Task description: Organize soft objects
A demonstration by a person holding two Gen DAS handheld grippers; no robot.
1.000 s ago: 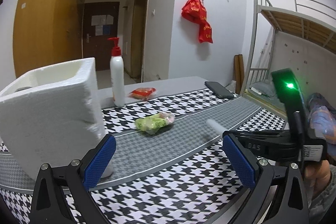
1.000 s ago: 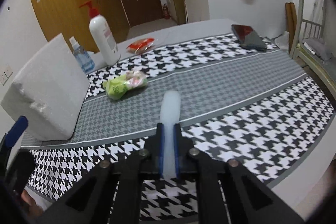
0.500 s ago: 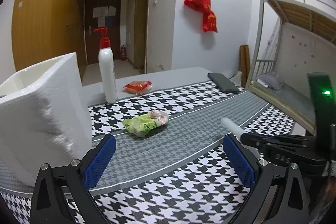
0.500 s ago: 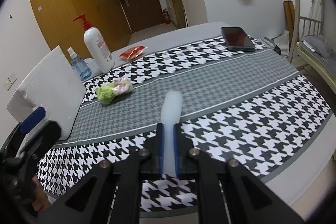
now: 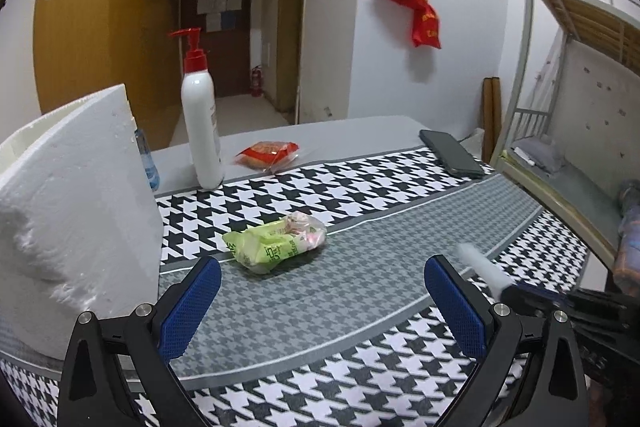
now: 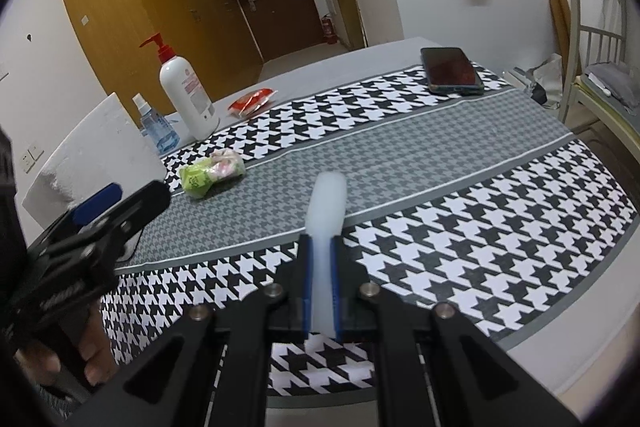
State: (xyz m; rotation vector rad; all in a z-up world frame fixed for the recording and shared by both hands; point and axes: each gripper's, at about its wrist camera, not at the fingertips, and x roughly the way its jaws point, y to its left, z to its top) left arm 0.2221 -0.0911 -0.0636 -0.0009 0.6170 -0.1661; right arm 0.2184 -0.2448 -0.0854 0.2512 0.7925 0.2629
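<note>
Right gripper [image 6: 321, 283], bottom centre of its view, clamped on a white foam strip [image 6: 326, 215] that juts forward over the houndstooth cloth [image 6: 460, 243]. Left gripper [image 5: 320, 303] spread wide and empty at the bottom of its view, green packet [image 5: 276, 241] lying on the grey band just above. White foam box [image 5: 68, 211] at left edge.

Snack bag [image 5: 276, 242] right of foam box [image 5: 76, 211]

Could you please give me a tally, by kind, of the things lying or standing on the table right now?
Bottles: 2, pump bottle and spray bottle
Packets: 2, green packet and red packet
Foam box: 1
Phone: 1
Total: 6
</note>
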